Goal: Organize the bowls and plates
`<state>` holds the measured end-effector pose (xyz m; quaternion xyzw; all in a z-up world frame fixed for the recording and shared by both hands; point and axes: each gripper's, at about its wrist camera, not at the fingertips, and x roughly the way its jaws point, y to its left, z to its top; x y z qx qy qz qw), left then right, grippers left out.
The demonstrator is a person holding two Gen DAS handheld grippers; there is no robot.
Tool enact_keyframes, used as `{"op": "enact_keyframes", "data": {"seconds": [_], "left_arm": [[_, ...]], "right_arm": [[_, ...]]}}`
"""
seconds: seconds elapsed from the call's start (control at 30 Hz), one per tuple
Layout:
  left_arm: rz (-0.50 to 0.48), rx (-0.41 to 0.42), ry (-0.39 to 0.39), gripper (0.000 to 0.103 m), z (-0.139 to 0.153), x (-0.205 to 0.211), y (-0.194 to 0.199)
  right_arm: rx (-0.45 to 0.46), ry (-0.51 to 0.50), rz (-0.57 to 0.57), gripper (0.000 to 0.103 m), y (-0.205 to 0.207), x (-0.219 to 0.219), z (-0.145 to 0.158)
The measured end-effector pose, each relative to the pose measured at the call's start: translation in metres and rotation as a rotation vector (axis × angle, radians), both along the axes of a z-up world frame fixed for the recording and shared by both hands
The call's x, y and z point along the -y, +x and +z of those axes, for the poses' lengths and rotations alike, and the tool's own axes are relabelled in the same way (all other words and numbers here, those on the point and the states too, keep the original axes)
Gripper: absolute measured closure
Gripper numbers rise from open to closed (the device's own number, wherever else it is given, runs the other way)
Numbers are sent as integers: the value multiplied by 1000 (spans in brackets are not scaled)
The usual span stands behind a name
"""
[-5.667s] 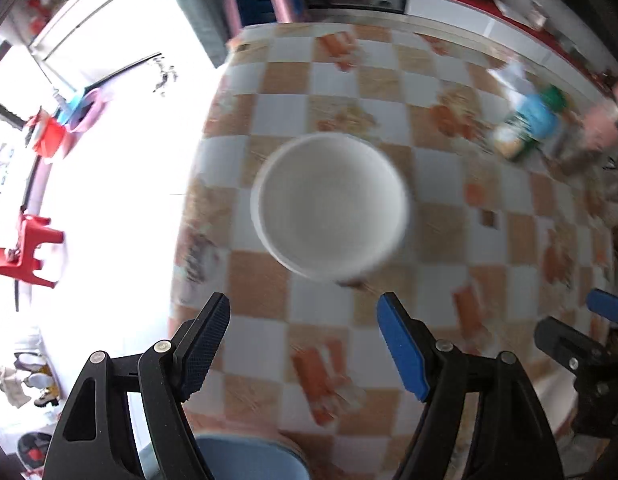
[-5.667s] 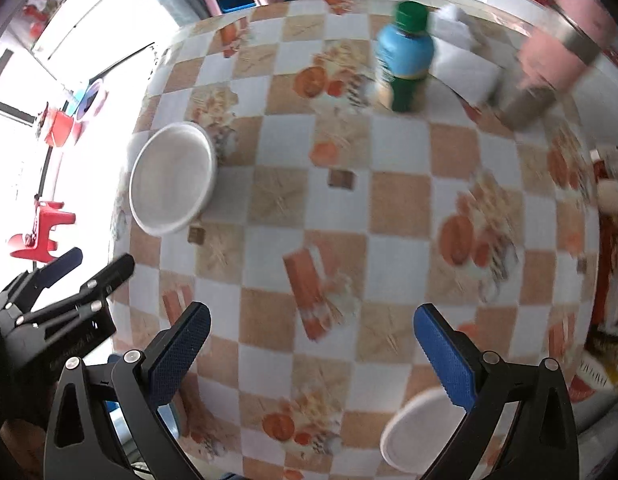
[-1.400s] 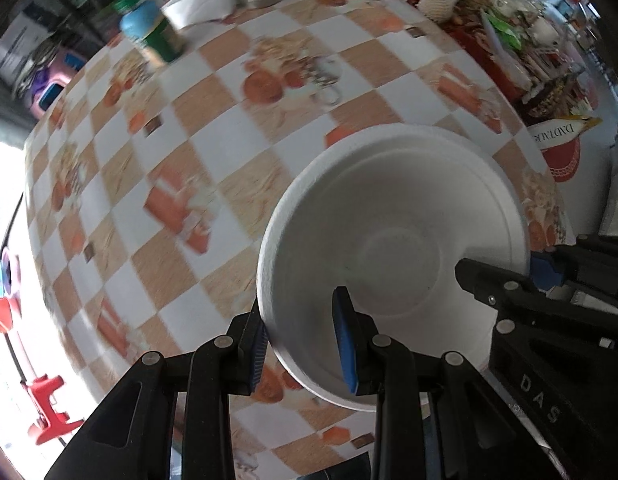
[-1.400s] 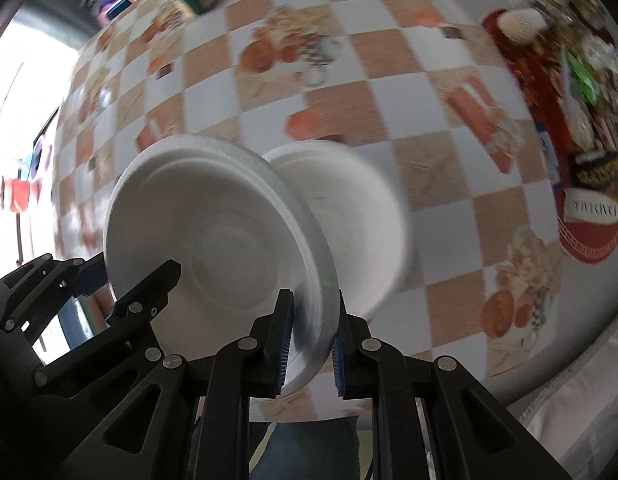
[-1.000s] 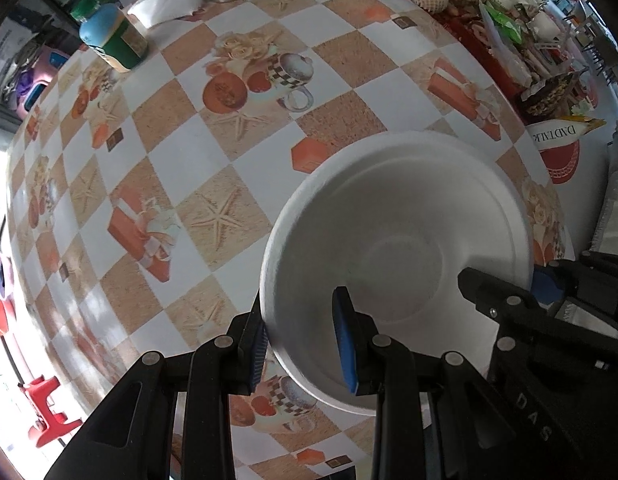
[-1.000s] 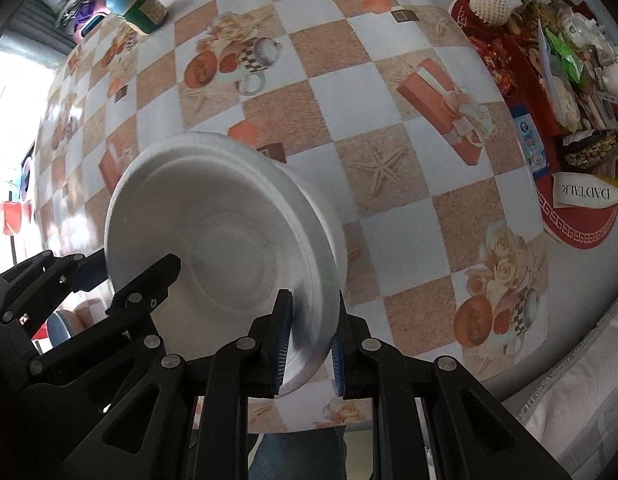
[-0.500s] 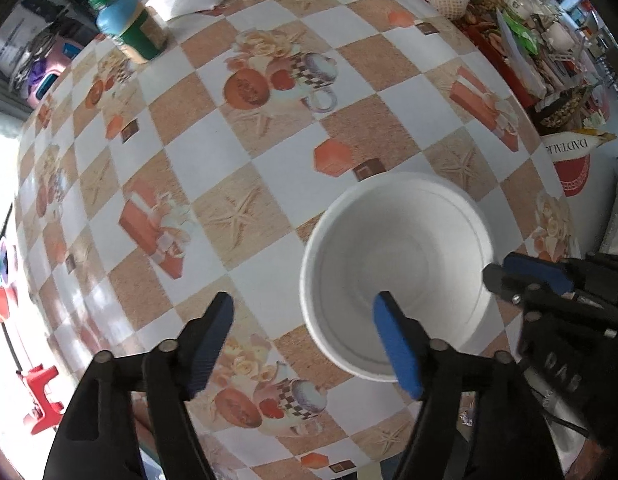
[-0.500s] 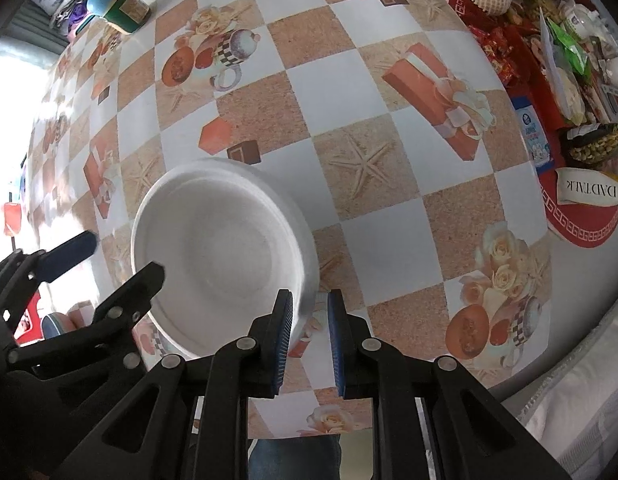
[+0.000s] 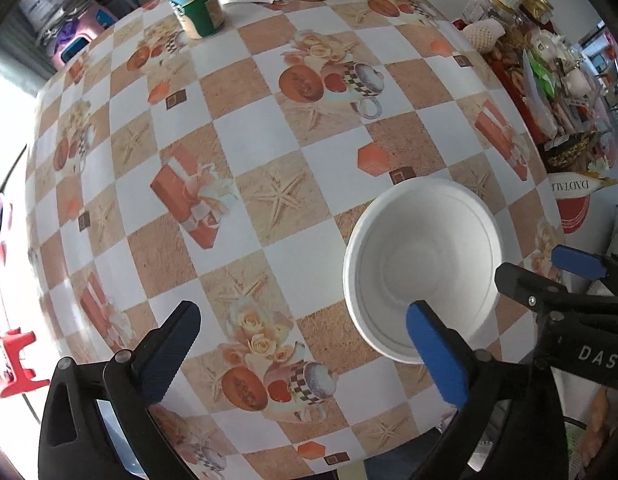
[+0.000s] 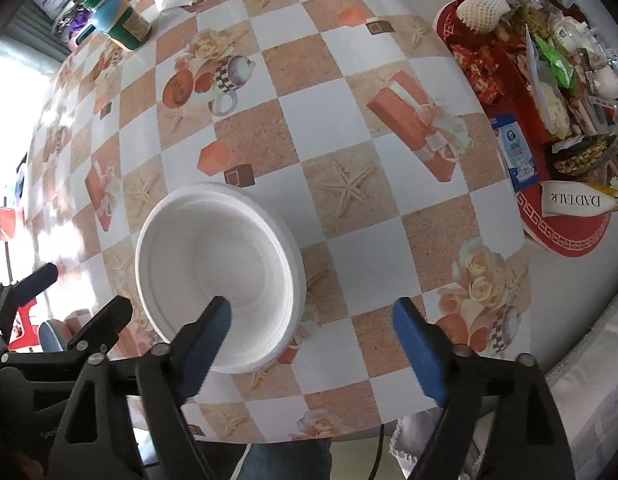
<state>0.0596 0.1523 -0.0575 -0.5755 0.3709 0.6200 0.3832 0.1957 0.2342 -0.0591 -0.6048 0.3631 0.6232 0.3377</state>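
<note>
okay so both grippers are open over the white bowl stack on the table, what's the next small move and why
Probably lift both grippers up and away. The left gripper and right gripper are both open, and the white bowl stack sits nested on the tablecloth, held by neither, so the stacking looks done.

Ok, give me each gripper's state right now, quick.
Left gripper: open, holding nothing.
Right gripper: open, holding nothing; the stacked white bowls sit free on the table.
</note>
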Motion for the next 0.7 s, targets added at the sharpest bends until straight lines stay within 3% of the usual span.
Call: {"op": "enact_keyframes", "data": {"seconds": [0.1,0.7], "left_arm": [[12,16,0,0,2,5,-2],[8,15,-45,0,0,18,-1]], "right_arm": [[33,54,18,1,0,2,3],[16,49,40,1,-14,6,10]]}}
